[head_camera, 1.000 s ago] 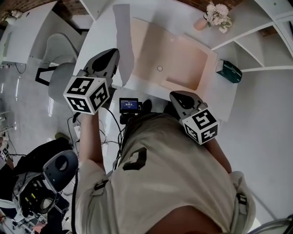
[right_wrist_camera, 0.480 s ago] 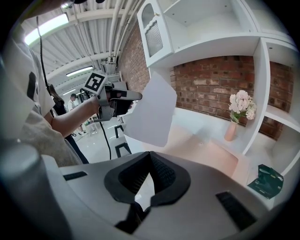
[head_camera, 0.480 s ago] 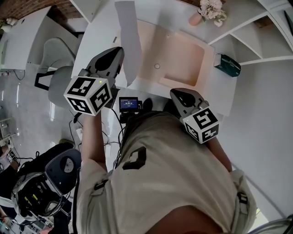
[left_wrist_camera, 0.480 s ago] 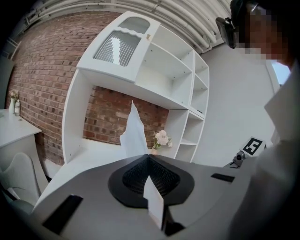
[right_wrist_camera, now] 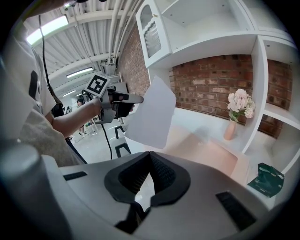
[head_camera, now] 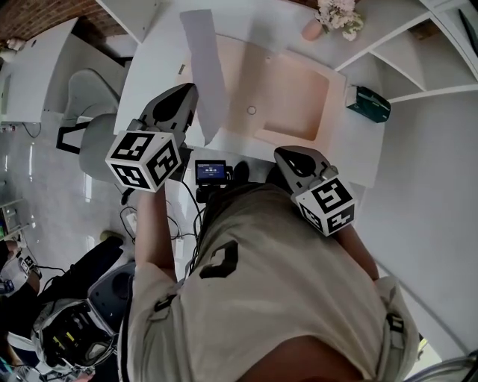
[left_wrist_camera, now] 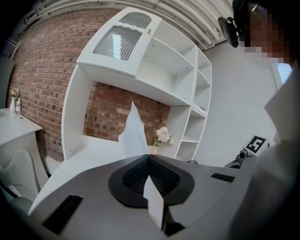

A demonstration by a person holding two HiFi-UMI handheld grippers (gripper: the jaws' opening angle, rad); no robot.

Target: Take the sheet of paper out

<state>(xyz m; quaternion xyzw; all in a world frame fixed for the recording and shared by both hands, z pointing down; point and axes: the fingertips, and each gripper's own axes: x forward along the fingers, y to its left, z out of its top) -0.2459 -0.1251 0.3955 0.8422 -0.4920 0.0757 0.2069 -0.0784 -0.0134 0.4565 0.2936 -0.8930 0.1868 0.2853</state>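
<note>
A white sheet of paper stands on edge above the left side of the white desk, one corner pinched in my left gripper, which is shut on it. In the left gripper view the sheet rises past the closed jaws of my left gripper. In the right gripper view the sheet hangs clear of the peach folder, held by my left gripper. My right gripper hovers at the desk's near edge with its jaws together and nothing in them.
A peach open folder lies on the desk. A pink vase of flowers stands at the back, with a green box at the right. White shelves flank the desk. A grey chair is at left.
My left gripper has shifted slightly sideways with the sheet still pinched in it. The right gripper has stayed in place.
</note>
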